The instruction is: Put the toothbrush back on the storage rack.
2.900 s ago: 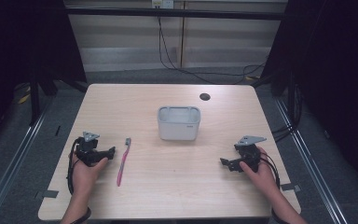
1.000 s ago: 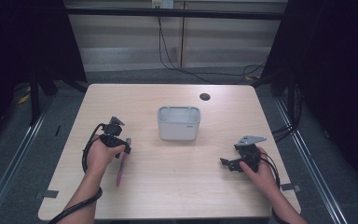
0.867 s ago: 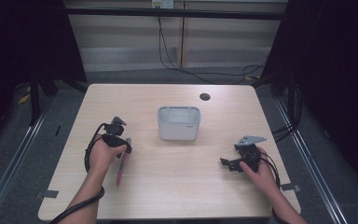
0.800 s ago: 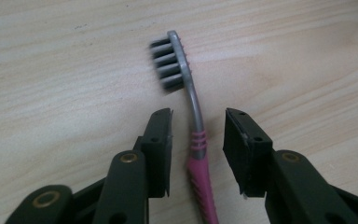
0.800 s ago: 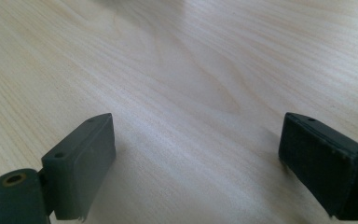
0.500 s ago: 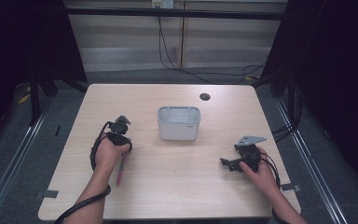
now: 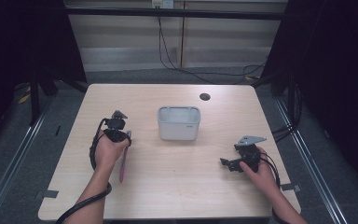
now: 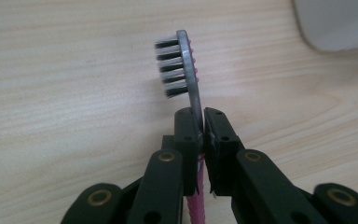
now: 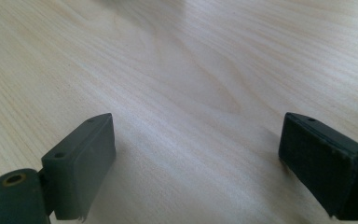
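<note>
Right gripper (image 7: 224, 163), at about 4 o'clock on the table (image 7: 168, 196): held low in the person's right hand (image 7: 256, 169), jaws pointing toward 9 o'clock. In the right gripper view the gripper (image 9: 196, 163) has its two black jaws standing wide apart, bare wood grain between them, nothing held.

Left gripper (image 7: 121, 135), at about 9 o'clock: held in the person's left hand (image 7: 106, 150), cable looping back along the forearm. In the left gripper view the gripper (image 8: 202, 130) has its jaws closed tight on the neck of the toothbrush (image 8: 186, 74), pads pressing it from both sides.

Toothbrush (image 7: 123, 161), pink handle, grey neck and head: clamped just below the head. In the left gripper view the head rises past the jaw tips toward 12 o'clock, bristles in black and white rows facing 9 o'clock, and the pink handle runs down between the jaws toward 6 o'clock. In the high view the handle trails from the gripper toward 6 o'clock, beside the left hand; whether it touches the wood cannot be told.

Container (image 7: 178, 122), pale grey, rounded corners, open top: at table centre, toward 3 o'clock of the left gripper, near it but apart. Its edge (image 8: 340, 23) appears at 1 o'clock in the left gripper view.

Dark round disc (image 7: 204, 96): toward 1 o'clock, near the far edge.
</note>
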